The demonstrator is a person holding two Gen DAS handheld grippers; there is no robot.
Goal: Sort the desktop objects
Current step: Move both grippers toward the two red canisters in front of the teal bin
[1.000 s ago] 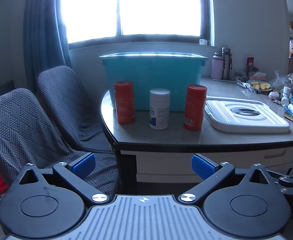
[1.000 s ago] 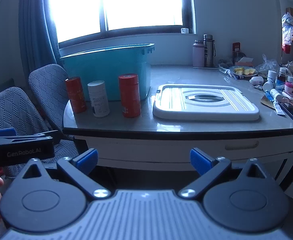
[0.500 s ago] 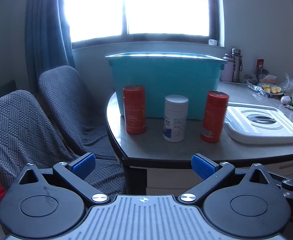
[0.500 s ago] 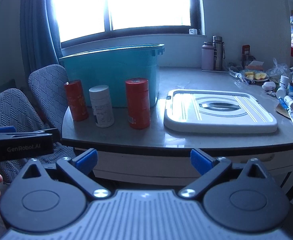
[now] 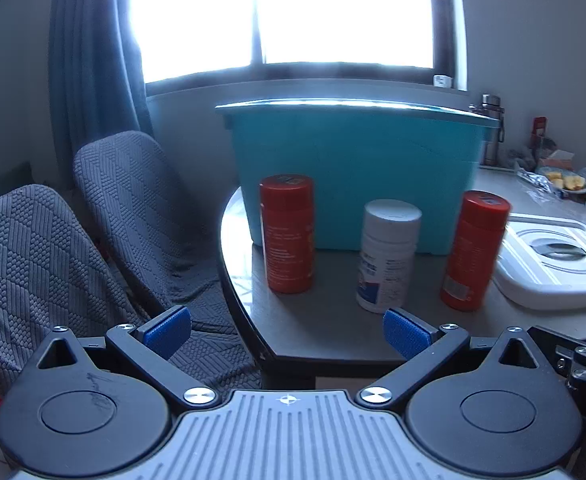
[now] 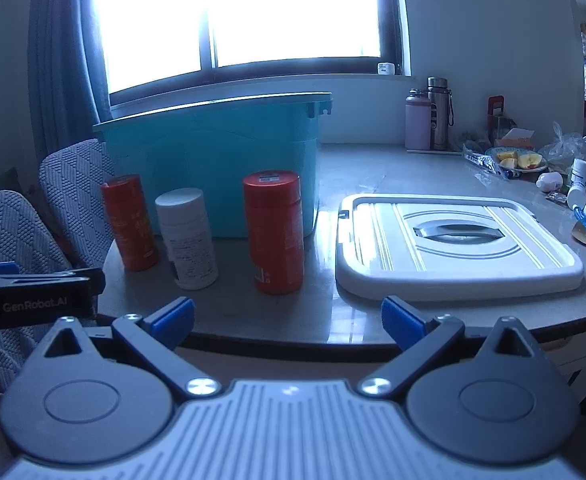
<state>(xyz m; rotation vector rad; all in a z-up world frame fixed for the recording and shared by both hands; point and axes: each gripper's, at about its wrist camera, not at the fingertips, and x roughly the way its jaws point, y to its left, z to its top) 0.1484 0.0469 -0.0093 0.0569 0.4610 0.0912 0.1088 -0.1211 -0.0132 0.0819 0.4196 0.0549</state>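
Note:
Three containers stand in a row on the table in front of a teal bin [image 5: 357,168] [image 6: 213,164]: a left orange canister [image 5: 288,234] [image 6: 129,222], a white bottle [image 5: 388,255] [image 6: 187,238] and a right orange canister [image 5: 475,250] [image 6: 273,232]. A white bin lid [image 6: 453,240] [image 5: 553,264] lies flat to their right. My left gripper [image 5: 287,330] is open, short of the table edge, facing the left canister and the bottle. My right gripper [image 6: 287,318] is open too, at the table edge, below the right canister. Neither holds anything.
Two grey fabric chairs [image 5: 93,232] stand left of the table. Flasks [image 6: 429,120], a plate of fruit [image 6: 517,160], small bottles and tubes [image 6: 585,200] clutter the table's far right. The left gripper's body [image 6: 33,296] shows at the left of the right wrist view.
Both grippers have moved forward toward the table; the canisters, bottle and bin look larger and nearer. Both stay open and nothing on the table has moved.

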